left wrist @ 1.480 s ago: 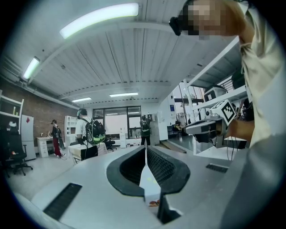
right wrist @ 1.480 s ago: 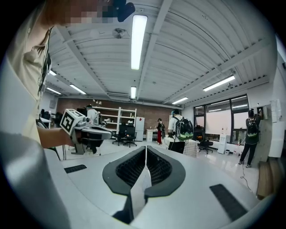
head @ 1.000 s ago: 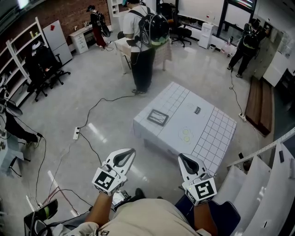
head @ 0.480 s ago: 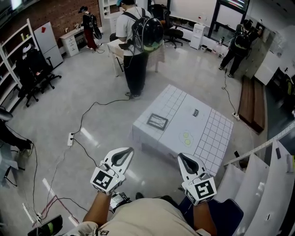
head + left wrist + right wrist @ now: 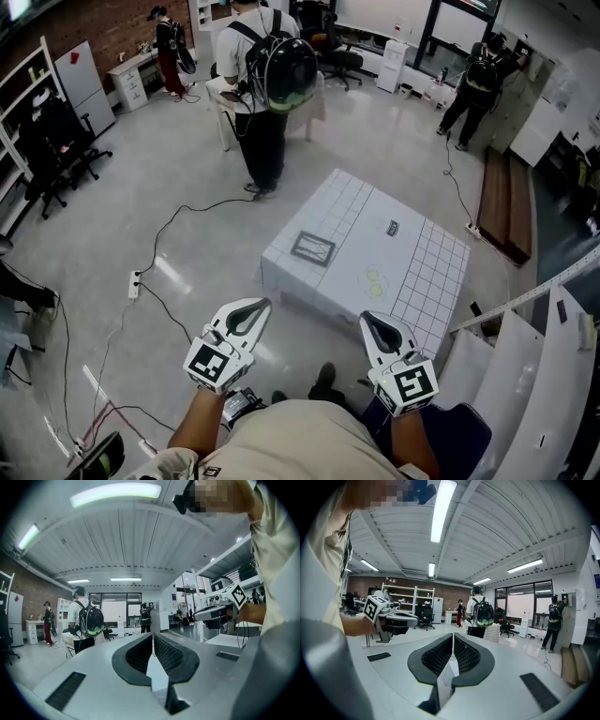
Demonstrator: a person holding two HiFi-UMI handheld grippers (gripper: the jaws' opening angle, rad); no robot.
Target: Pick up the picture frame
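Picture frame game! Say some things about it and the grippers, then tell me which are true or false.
1. The frame lies on the table. True.
2. The left gripper holds the frame. False: it is shut on nothing, short of the table.
3. The right gripper has its jaws together. True.
4. The person nearest the table sits on it. False: that person stands on the floor beyond it.

The table [image 5: 427, 272] is draped in gridded cloth. A picture frame [image 5: 312, 248], two pale discs [image 5: 374, 283] and a dark item [image 5: 392, 226] are laid on it.
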